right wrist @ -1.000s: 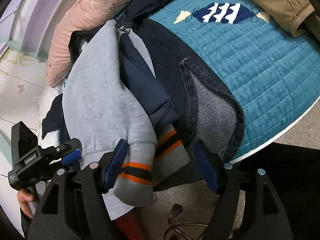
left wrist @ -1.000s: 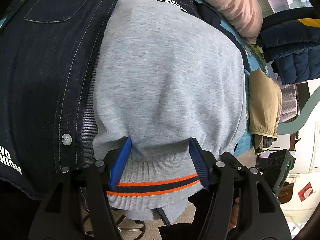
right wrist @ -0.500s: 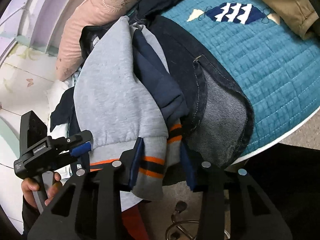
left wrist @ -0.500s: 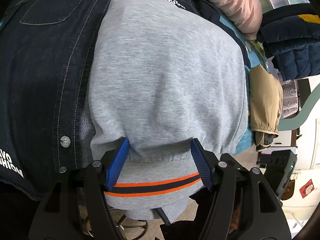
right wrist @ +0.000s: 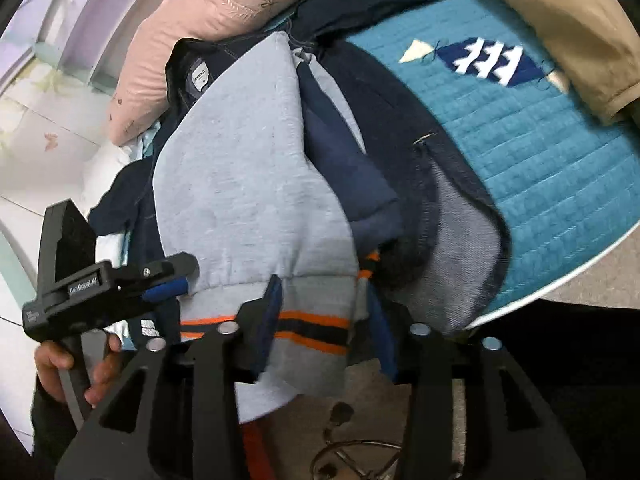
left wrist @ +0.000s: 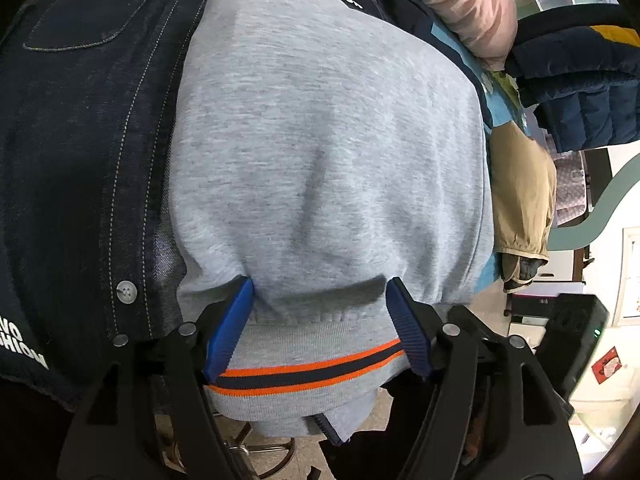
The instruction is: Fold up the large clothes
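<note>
A grey sweatshirt [left wrist: 328, 152] with an orange and navy striped hem [left wrist: 304, 376] lies over a dark denim jacket [left wrist: 80, 140] on the bed. My left gripper [left wrist: 320, 320] is open, its blue fingers on either side of the hem, which hangs between them. In the right wrist view the sweatshirt [right wrist: 256, 184] drapes off the bed edge. My right gripper [right wrist: 324, 328] has its blue fingers pressed against both sides of the striped hem [right wrist: 312, 332]. The left gripper [right wrist: 104, 280] shows there too, held by a hand.
A teal quilted bedspread [right wrist: 540, 152] covers the bed. A pink pillow [right wrist: 208, 20] lies at the back. A tan garment [right wrist: 568, 28] lies at the right, and a navy puffer jacket [left wrist: 580, 80] hangs beyond. A stool base [right wrist: 352, 456] stands on the floor below.
My right gripper moved left onto the sweatshirt's hem and narrowed around it. My left gripper stayed open around the hem and barely moved.
</note>
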`<state>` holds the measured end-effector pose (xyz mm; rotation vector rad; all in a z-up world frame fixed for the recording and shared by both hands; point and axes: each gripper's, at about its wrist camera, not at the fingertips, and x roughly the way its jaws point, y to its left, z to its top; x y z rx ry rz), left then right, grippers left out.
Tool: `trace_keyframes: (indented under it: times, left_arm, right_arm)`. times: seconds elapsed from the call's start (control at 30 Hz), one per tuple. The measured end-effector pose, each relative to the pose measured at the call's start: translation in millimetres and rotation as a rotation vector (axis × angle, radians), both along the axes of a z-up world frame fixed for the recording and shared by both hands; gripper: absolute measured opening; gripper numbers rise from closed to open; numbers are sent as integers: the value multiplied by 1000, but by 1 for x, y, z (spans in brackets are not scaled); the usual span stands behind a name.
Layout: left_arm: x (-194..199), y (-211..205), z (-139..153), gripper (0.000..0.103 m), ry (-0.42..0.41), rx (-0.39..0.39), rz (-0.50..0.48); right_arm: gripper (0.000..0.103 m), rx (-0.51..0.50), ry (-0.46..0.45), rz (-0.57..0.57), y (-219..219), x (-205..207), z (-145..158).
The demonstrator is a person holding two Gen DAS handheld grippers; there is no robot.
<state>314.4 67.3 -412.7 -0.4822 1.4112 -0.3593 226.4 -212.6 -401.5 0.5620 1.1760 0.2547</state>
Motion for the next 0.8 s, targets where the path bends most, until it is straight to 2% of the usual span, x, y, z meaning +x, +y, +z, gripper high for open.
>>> trace_keyframes:
  times: [0.07,0.17,0.2,0.23,0.27,0.33,0.43,0.53,0.63,0.7,0.8]
  left_arm:
    - [1,1,0,71,2,-4,-4]
    - [1,2,1,71,-5,-6,-23]
    - [1,3,2,71,-4,-8,-27]
    - [1,3,3,71,-2,-9,-34]
    - [1,3,8,71,-8,-12,-46]
    - [2,4,23,71,-39,-26,-78]
    - [15,0,51,72,-102,-57,-149]
    - [49,-11,80,73,-188,-30,-240]
    - [95,-36,91,77,-216,-31,-367]
    - [128,-64,85,78,-192,1,-464]
    - [172,-95,59,78,-96,31,-561]
  right_arm:
    - [47,31,40,-21,-4,5,-17]
    - [48,176,71,-83,-16,9,-35]
    - [45,218,74,-96,-18,10,-39]
    - [31,252,70,-97,-19,11,-41]
    - [24,260,64,-95,-19,10,-39]
    - [21,221,18,-53,-17,7,-25]
    - [19,231,-20,-5,-20,6,-6]
    - [19,196,-12,26,-33,5,1]
    - [19,203,38,23,-46,9,-12]
    - [19,211,51,30,-48,9,-18]
    - [20,227,58,26,-52,11,-23]
